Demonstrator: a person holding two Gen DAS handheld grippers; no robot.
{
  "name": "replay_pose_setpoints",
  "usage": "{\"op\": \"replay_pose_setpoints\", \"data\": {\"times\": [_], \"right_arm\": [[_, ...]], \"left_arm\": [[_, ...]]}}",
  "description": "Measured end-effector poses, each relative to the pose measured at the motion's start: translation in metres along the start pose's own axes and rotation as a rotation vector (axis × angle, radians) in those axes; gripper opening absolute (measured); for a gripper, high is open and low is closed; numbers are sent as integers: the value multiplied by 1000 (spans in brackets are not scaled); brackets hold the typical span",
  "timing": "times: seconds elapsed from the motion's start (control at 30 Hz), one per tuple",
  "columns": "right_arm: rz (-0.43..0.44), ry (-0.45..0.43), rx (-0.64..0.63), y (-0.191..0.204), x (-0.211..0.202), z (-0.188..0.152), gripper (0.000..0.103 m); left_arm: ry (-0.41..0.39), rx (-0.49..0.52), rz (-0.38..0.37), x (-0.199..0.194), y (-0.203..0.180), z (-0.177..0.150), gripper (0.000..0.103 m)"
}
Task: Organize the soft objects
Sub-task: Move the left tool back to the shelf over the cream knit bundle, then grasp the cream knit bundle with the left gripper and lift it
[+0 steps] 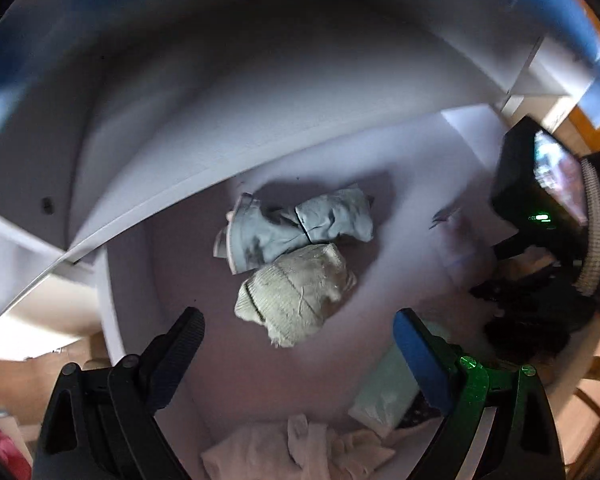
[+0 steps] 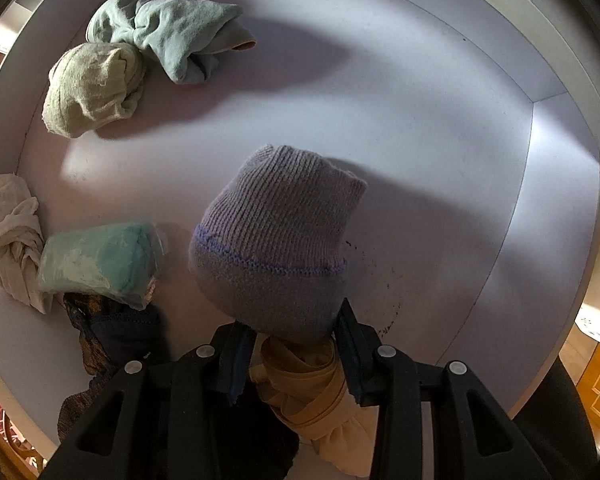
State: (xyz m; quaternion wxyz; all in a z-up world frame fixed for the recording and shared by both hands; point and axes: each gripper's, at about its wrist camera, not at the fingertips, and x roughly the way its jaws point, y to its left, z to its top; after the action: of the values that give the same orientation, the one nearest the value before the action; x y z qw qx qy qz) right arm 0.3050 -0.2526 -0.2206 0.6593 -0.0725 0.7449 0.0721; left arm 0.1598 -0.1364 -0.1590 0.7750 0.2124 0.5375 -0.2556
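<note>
My right gripper [image 2: 296, 344] is shut on a grey-purple knit hat [image 2: 276, 236] and holds it over the white shelf floor [image 2: 440, 140]. A tan cloth [image 2: 312, 380] lies under the jaws. My left gripper [image 1: 300, 340] is open and empty, just short of a cream knit bundle [image 1: 296, 296] that touches a pale blue-grey garment [image 1: 296, 224]. Both also show in the right wrist view at the far left, the cream bundle [image 2: 94, 88] and the blue-grey garment [image 2: 172, 36].
A teal packet in plastic [image 2: 100, 260], a beige knotted cloth [image 2: 12, 236] and a dark patterned fabric [image 2: 112, 332] lie at the shelf's left front. White shelf walls [image 1: 220, 100] enclose the space. The right gripper's black body [image 1: 540, 184] stands at the right.
</note>
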Motion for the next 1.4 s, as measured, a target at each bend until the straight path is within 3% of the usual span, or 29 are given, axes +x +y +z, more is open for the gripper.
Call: {"op": "replay_pose_setpoints", "data": {"times": [0.33, 0.53, 0.6, 0.73, 1.13, 1.4], "right_arm": [[14, -6, 18, -5, 2, -10, 38], [19, -9, 23, -14, 3, -9, 38], [18, -9, 24, -15, 2, -6, 38], [13, -10, 19, -18, 2, -8, 38], [19, -18, 35, -17, -3, -11, 36], [35, -46, 85, -34, -19, -23, 35]], "left_arm": [[103, 181, 90, 62, -15, 5, 94], [148, 187, 58, 82, -22, 0, 85], [155, 152, 20, 84, -18, -4, 82], [180, 35, -62, 83, -1, -7, 60], [271, -96, -34, 76, 26, -40, 58], [235, -246, -112, 63, 60, -44, 57]]}}
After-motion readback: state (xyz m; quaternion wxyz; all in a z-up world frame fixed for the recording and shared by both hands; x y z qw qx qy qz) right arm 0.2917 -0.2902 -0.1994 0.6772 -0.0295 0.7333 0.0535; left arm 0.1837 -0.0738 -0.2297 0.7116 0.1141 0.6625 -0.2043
